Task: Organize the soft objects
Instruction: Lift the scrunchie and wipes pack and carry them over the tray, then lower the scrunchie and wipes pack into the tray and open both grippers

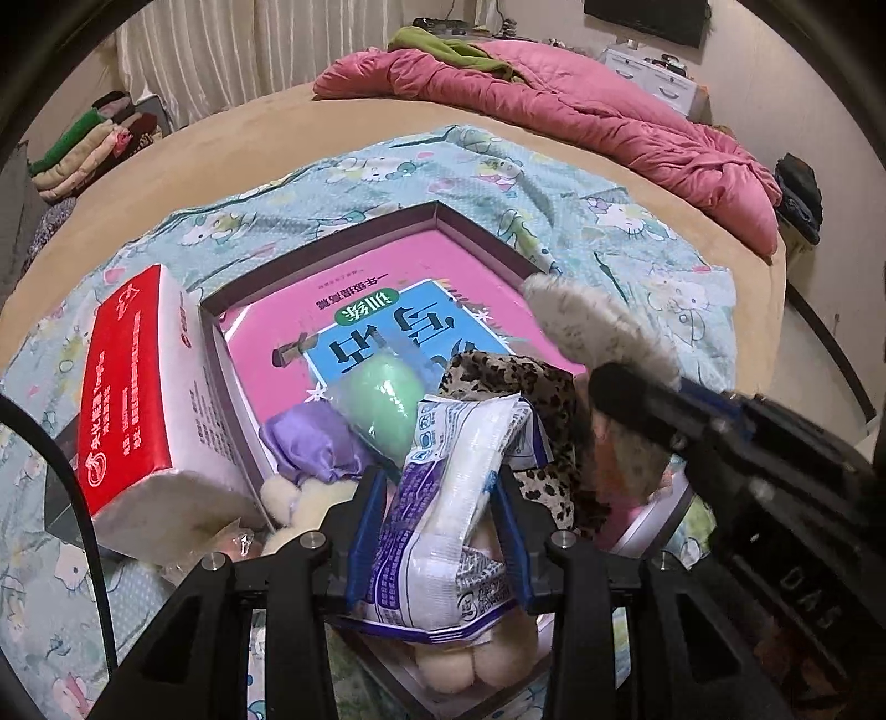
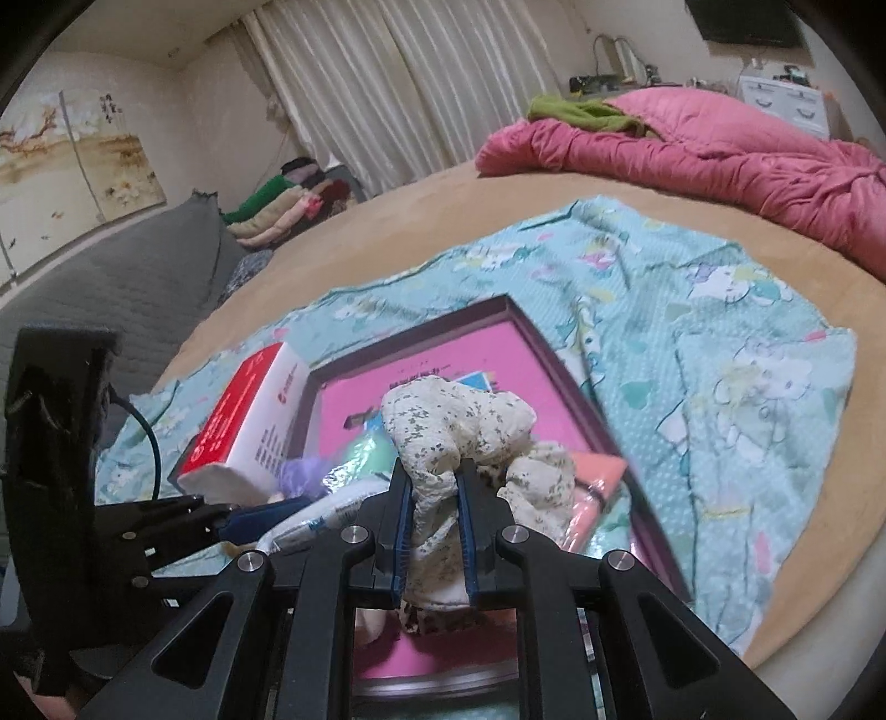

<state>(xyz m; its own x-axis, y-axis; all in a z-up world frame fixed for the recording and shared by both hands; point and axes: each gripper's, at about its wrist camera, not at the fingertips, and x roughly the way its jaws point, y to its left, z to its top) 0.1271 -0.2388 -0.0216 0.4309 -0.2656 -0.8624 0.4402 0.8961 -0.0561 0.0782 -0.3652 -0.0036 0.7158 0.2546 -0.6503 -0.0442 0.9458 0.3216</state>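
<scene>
1. A white and blue packet [image 1: 448, 487] is clenched between the blue pads of the left tool [image 1: 440, 498], just above the near end of a shallow tray [image 1: 332, 249].
2. A cream floral cloth [image 2: 459, 432] is gripped by the right tool [image 2: 434, 526], whose pads are pressed tight on a thin fold; the rest is bunched above the fingertips, over the tray.
3. The tray is lined by a pink book [image 1: 387, 288] with a blue panel and large print.
4. At the tray's near end a green ball [image 1: 382, 399] in clear wrap, a purple pouch [image 1: 310, 443] and a leopard-print cloth [image 1: 515, 387] are crowded together, touching one another.
5. Cream pompoms [image 1: 299, 498] are seen beside the purple pouch, and two more round ones under the packet.
6. An orange item [image 2: 598, 471] in clear wrap is seen at the tray's right side; what it is cannot be told.
7. A red and white tissue pack [image 1: 138, 399] is leaned against the tray's left wall.
8. The tray is set on a teal cartoon-print sheet [image 1: 637, 221], spread over a tan bed [image 2: 498, 194].
9. A pink quilt [image 1: 581, 116] is heaped at the far side, with a green garment [image 1: 443, 47] on it.
10. Folded clothes [image 1: 83, 149] are stacked to the far left, before pale curtains [image 2: 387, 83].
</scene>
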